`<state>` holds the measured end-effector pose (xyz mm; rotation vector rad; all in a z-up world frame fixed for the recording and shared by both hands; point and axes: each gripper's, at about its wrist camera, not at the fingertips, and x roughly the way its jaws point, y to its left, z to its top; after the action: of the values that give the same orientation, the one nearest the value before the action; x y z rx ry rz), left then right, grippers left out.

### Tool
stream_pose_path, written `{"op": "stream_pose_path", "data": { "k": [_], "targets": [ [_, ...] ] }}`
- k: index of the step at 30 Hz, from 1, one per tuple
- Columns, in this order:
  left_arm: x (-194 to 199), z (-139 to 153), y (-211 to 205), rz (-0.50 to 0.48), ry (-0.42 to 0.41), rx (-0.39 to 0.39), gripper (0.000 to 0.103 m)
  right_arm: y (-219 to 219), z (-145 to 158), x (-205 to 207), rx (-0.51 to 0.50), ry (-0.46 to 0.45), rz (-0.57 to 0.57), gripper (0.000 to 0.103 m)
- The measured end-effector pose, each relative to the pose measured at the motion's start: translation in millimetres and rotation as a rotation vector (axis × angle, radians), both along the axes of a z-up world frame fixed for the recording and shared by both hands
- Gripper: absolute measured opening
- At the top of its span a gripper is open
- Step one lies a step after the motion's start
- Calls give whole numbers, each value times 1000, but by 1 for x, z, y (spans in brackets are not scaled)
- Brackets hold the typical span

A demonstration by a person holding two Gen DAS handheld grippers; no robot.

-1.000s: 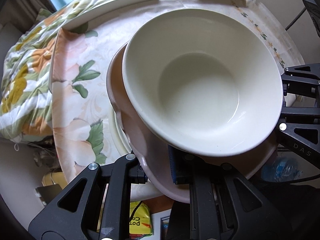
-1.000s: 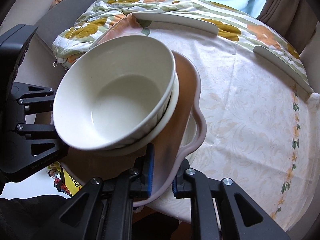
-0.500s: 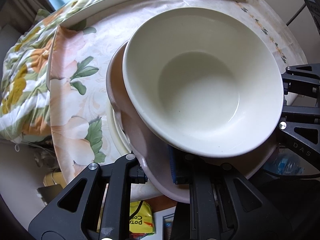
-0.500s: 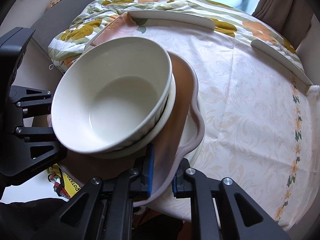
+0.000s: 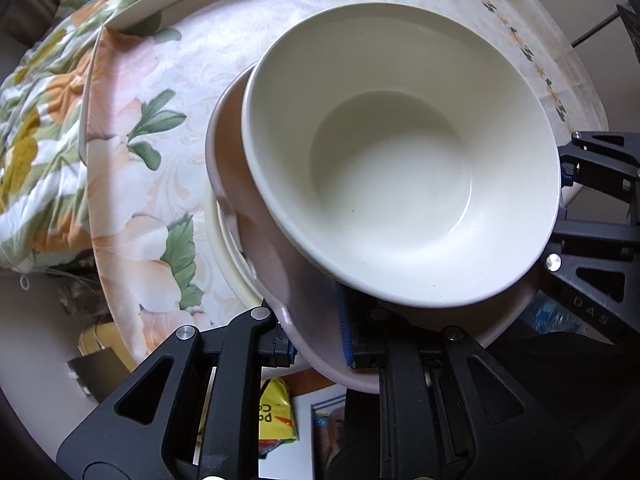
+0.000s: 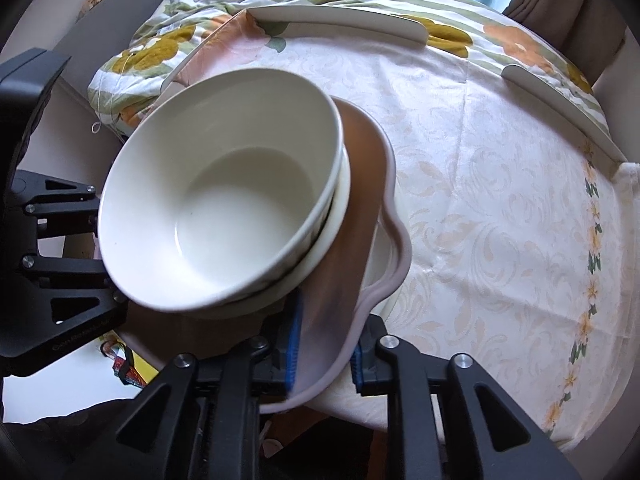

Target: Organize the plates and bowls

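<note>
Stack nudged fwd | pink plate clamped btwn both hand-held grippers

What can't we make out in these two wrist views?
- Left wrist: the white plate under the pink tray shows only its rim; the tray hides the rest.
- Right wrist: the dish beneath the white bowl shows only an edge.
- Both: the yellow packet below the table is cut off by claw fingers.

Glossy, smooth cream ceramic bowl is sitting on a matt pink scalloped plate; patterned cream tablecloth is appearing woven.
</note>
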<state>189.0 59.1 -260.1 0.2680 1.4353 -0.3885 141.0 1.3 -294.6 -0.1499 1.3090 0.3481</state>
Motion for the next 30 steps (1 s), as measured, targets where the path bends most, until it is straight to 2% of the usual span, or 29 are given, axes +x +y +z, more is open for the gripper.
{"op": "stream_pose_path", "data": {
  "k": [4, 12, 14, 18, 22, 30],
  "targets": [
    [2, 2, 1, 19, 34, -9, 14, 1, 4, -2, -4, 15, 9, 25],
    [-3, 4, -4, 8, 52, 12, 16, 0, 8, -5, -11, 25, 3, 34],
    [-4, 5, -7, 2, 54, 18, 16, 0, 7, -6, -16, 29, -3, 41],
    [-8, 8, -11, -12, 53, 27, 20, 0, 7, -8, -5, 37, -12, 41],
    [-10, 13, -10, -27, 42, 36, 31, 1, 11, -9, -1, 34, -25, 41],
    [-18, 26, -8, -37, 24, 27, 32, -1, 19, -12, 11, 38, -74, 43]
  ]
}}
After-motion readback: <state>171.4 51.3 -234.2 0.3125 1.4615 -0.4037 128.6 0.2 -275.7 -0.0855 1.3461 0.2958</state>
